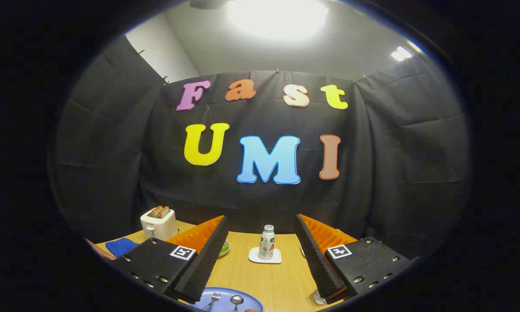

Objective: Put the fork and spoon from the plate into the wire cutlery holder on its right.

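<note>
Hand-held gripper [260, 260] spread wide, nothing between the fingers, held above the wooden worktop [281, 277] and aimed level toward the far edge. Blue plate [251, 299] sits at the near edge, low between the fingers and closer to the left one. Fork [213, 300] lies on the plate's left part, tines pointing away; spoon [236, 300] just beside it to the right, bowl pointing away. Handles cut off at the near edge. A bit of metal wire at the base of the right finger, near edge, right of the plate, looks like the wire cutlery holder [317, 297]; mostly hidden by the finger, so can't confirm its opening.

Beyond the fingers: small bottle [267, 242] on a white coaster [265, 256] mid-worktop, white toaster [158, 222] with toast at the far left corner, blue cloth [121, 247] on the left edge.

Step in hand, judged: approach for the first pickup, nothing grasped yet. To do it well: tilt the hand-held gripper down and pull back so the plate is centred between the fingers. Pick one utensil only; the two lie close, so close across the handle, not the head. Come down slowly to avoid skidding on the plate, then lift clear before moving right to the holder.
</note>
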Demonstrator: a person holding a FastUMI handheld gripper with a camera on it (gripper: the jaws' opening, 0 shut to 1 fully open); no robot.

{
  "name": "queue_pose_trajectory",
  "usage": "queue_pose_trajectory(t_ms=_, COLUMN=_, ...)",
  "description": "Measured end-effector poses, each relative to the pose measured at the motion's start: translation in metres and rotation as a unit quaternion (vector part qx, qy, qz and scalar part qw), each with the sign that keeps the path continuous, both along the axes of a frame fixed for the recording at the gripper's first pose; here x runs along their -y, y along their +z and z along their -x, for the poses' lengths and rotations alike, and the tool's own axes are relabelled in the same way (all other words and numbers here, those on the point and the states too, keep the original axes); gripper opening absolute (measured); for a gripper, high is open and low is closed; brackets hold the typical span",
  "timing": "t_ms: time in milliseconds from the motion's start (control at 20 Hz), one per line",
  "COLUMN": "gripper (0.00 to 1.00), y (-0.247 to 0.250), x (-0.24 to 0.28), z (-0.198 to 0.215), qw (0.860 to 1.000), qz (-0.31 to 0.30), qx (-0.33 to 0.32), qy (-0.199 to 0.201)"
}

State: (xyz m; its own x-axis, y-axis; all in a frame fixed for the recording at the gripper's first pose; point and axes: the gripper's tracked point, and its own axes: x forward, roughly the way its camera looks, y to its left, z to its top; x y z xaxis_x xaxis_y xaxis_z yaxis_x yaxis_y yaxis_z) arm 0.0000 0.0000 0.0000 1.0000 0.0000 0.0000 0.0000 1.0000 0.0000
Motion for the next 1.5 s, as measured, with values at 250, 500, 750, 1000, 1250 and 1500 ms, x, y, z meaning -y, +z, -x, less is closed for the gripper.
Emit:
queue_pose_trajectory(t_ms=250, gripper=0.95, y=0.000, x=-0.005, z=0.003, qw=1.000, qz=-0.004, qx=0.001, qy=0.005)
queue_pose_trajectory(t_ms=500, gripper=0.95, y=-0.007, x=-0.005, z=0.004, qw=1.000, qz=-0.019, qx=-0.011, qy=0.005)
queue_pose_trajectory(t_ms=750, gripper=0.94, y=-0.026, x=-0.001, z=0.004, qw=0.999, qz=-0.023, qx=-0.036, qy=0.003)
queue_pose_trajectory(t_ms=1000, gripper=0.95, y=-0.063, x=-0.004, z=0.014, qw=0.994, qz=-0.038, qx=-0.104, qy=0.019)
queue_pose_trajectory(t_ms=1250, gripper=0.95, y=-0.074, x=-0.005, z=0.015, qw=0.993, qz=-0.020, qx=-0.116, qy=0.015)
queue_pose_trajectory(t_ms=1500, gripper=0.95, y=-0.108, x=-0.018, z=0.018, qw=0.983, qz=-0.023, qx=-0.180, qy=0.029)
